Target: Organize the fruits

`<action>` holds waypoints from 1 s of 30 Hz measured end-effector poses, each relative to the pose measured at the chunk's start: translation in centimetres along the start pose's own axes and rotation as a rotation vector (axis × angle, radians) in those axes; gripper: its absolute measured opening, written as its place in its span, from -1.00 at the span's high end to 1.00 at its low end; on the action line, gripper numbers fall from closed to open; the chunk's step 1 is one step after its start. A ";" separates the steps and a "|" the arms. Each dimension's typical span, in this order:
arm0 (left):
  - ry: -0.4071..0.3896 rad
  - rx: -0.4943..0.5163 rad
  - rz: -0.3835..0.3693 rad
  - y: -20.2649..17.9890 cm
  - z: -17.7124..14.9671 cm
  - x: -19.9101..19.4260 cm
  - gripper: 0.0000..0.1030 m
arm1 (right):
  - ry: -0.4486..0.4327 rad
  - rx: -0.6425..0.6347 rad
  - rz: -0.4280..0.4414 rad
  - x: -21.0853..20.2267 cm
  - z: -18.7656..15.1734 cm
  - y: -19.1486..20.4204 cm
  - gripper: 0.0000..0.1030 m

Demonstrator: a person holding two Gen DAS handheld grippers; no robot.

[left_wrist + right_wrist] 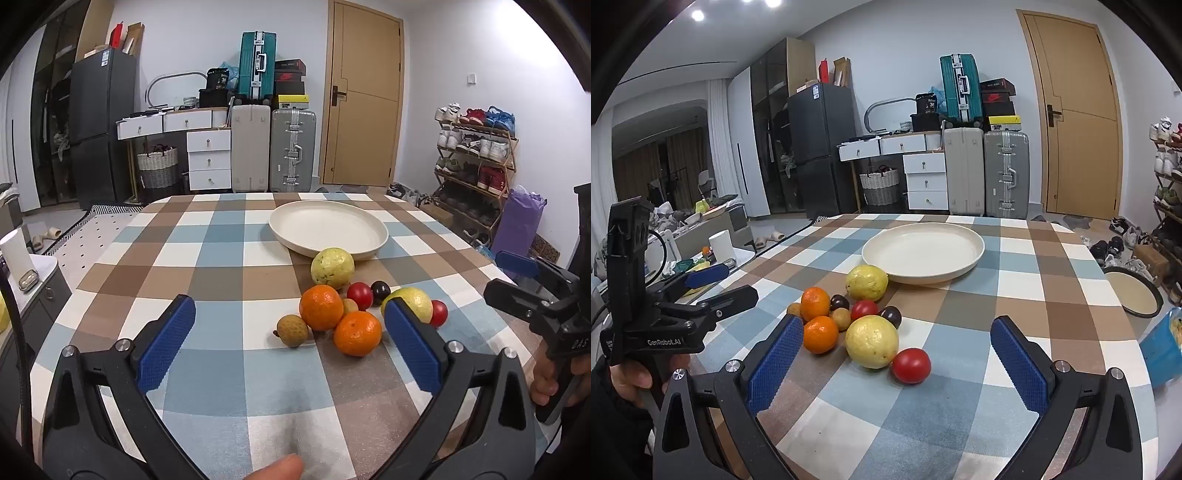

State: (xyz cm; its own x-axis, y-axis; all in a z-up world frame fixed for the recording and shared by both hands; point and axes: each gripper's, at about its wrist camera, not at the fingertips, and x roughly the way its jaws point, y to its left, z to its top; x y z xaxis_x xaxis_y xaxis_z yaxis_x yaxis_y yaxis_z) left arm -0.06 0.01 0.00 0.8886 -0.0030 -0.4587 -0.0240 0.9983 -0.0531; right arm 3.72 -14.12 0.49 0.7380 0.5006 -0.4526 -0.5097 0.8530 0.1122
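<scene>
A cluster of fruit lies on the checked tablecloth: two yellow-green guavas (332, 267) (871, 341), two oranges (320, 307) (820, 334), red fruits (911, 365) (359, 295), dark plums (380, 291) and small brown longans (292, 330). A cream plate (328, 227) (923, 256) stands empty behind them. My left gripper (290, 332) is open and empty just in front of the fruit. My right gripper (899, 350) is open and empty, its jaws either side of the near guava and red fruit.
The table's (221, 258) far edge lies behind the plate. Suitcases (291, 151), drawers and a door stand beyond. A shoe rack (476, 162) is to the right, a cream bowl (1134, 293) on the floor, a low side table (716, 254) to the left.
</scene>
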 end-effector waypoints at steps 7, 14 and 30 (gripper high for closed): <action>-0.001 -0.007 -0.004 0.0 0.0 0.0 -0.98 | 0.001 0.002 -0.001 0.0 0.0 -0.1 -1.00; -0.002 -0.009 -0.002 0.0 0.0 0.0 -0.98 | 0.000 -0.004 -0.002 0.0 0.0 0.0 -1.00; -0.004 -0.009 -0.003 0.2 0.0 0.1 -0.98 | 0.001 -0.006 -0.003 0.0 0.0 0.0 -1.00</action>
State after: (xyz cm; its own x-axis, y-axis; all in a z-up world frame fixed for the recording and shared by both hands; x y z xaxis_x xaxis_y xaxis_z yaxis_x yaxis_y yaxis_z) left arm -0.03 0.18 -0.07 0.8907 -0.0056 -0.4546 -0.0255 0.9977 -0.0623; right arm 3.71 -14.08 0.52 0.7391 0.4978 -0.4539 -0.5099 0.8537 0.1060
